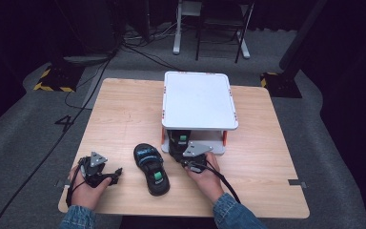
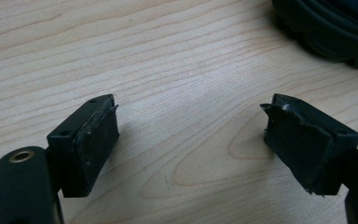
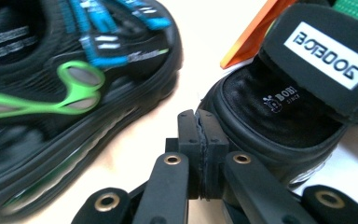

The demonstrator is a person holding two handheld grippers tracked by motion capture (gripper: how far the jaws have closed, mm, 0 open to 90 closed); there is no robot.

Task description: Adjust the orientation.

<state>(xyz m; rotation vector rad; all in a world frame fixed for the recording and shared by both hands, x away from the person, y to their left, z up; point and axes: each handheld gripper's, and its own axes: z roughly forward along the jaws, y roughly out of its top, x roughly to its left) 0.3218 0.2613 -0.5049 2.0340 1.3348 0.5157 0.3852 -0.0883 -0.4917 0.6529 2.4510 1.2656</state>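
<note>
The right gripper has its jaws pressed flat together with nothing visibly pinched between them, their tips touching the heel rim of the black sandal that lies on the lower shelf of the white rack, at the rack's near side, towards the near edge of the table. That sandal's long axis seems to run from the jaws back into the rack, heel nearest the person, so it lies dead ahead of the right jaws and slightly to their right. The second sandal lies on the bare table just left of the right gripper, between the two hands, toe pointing away and slightly left. The left gripper rests near the table's near left corner, jaws wide apart and empty over bare wood, farther from the rack.
</note>
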